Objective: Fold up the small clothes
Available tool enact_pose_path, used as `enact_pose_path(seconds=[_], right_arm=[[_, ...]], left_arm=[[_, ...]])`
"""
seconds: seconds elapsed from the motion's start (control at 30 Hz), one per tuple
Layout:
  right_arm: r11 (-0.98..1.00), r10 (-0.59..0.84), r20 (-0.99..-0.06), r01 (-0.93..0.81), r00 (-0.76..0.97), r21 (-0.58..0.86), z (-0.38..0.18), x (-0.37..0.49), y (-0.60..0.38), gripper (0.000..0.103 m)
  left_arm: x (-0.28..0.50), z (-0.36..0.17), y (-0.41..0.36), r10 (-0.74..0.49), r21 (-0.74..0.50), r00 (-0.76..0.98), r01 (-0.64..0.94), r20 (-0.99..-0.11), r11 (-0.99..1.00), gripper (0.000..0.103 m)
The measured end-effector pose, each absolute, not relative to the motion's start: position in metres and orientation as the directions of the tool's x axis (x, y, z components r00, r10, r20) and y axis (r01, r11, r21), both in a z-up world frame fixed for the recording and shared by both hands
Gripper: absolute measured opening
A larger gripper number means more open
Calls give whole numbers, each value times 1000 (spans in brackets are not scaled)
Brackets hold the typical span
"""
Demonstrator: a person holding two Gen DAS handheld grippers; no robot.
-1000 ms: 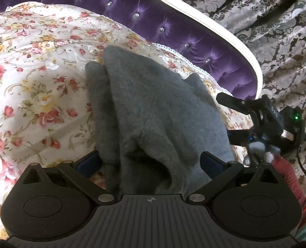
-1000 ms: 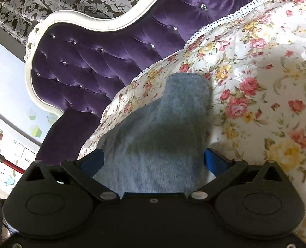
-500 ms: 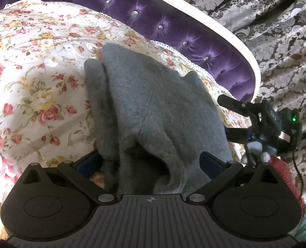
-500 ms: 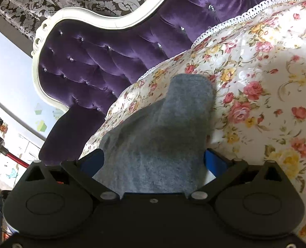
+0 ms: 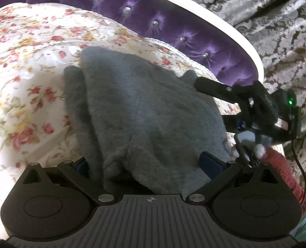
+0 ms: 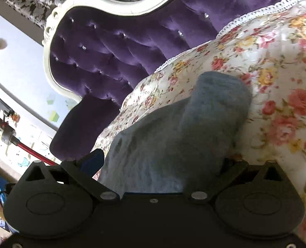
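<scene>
Left wrist view: a grey garment [image 5: 153, 111] lies bunched on a floral quilt [image 5: 24, 86], its near end running down between the blue pads of the left gripper [image 5: 144, 165].
Left jaws: spread wide, one pad on each side of the cloth, not pinching it; the fabric fills the gap between them.
Garment: soft, fleecy grey knit, folded over itself, with a narrower layer showing along its left edge (the exact type of clothing cannot be told).
Right gripper, seen from the left: the right gripper [image 5: 225, 103] sits at the garment's far right edge, its two black fingers [image 5: 213, 87] pointing in toward the cloth; a green light glows on its body.
Right wrist view: the same garment [image 6: 173, 144] stretches from between the jaws out across the quilt [image 6: 277, 82], ending in a rounded tip.
Right jaws: also held apart, with cloth heaped between them; the right-hand pad is hidden under fabric, and whether either pad touches the cloth cannot be told.
Setting: a purple tufted headboard [image 5: 173, 26] with a white frame rises behind the quilt, whose edge carries white lace trim [image 6: 256, 14].
Background: patterned grey curtains [image 5: 277, 20] hang beyond the headboard.
</scene>
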State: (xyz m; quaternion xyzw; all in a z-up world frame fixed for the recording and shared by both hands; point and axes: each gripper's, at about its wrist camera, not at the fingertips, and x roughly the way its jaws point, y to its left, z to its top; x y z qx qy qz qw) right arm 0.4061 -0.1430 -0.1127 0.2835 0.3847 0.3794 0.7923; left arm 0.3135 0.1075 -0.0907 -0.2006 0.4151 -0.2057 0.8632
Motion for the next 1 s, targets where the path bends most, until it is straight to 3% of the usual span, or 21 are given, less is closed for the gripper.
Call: enact_pose_path(seconds=[0.07,0.1,0.13,0.23,0.47,0.7,0.77,0.87,1.0], right_arm=[[571,809,-418,-381,414,727,-110,402,-141,94],[585,800,-434,-374,415,720,-110,400,-142,71],[606,784,-456,-359,421,710,-110,397,-142,52],[658,740,-494,-344,456,669,-103,382,-144,50],[769,637,-600,-334,485,545,-63,321,-153,50],[769,634,-630,-284,449,572,-63,252,-185,51],[767,636,-631,-281,444,577,-67,236,-191,53],[796,594,-627,-252,504,551,-71,217,-204,70],[821,535,-577,-218,617,529,-70,190,-225,72]], left_arm=[[312,-92,108,-551,-548,558,195,-620,814,68],[311,-93,109,-556,-564,553,176,-621,806,45],[311,-95,111,-579,-596,536,165,-614,786,37],[301,-96,117,-625,-666,513,131,-589,735,34],[235,-81,100,-656,-687,488,145,-576,712,34],[161,-88,79,-670,-696,475,154,-570,702,35],[145,-96,80,-639,-671,480,131,-601,729,37],[122,-99,89,-594,-629,520,134,-614,766,38],[99,-80,96,-454,-457,570,150,-685,877,41]])
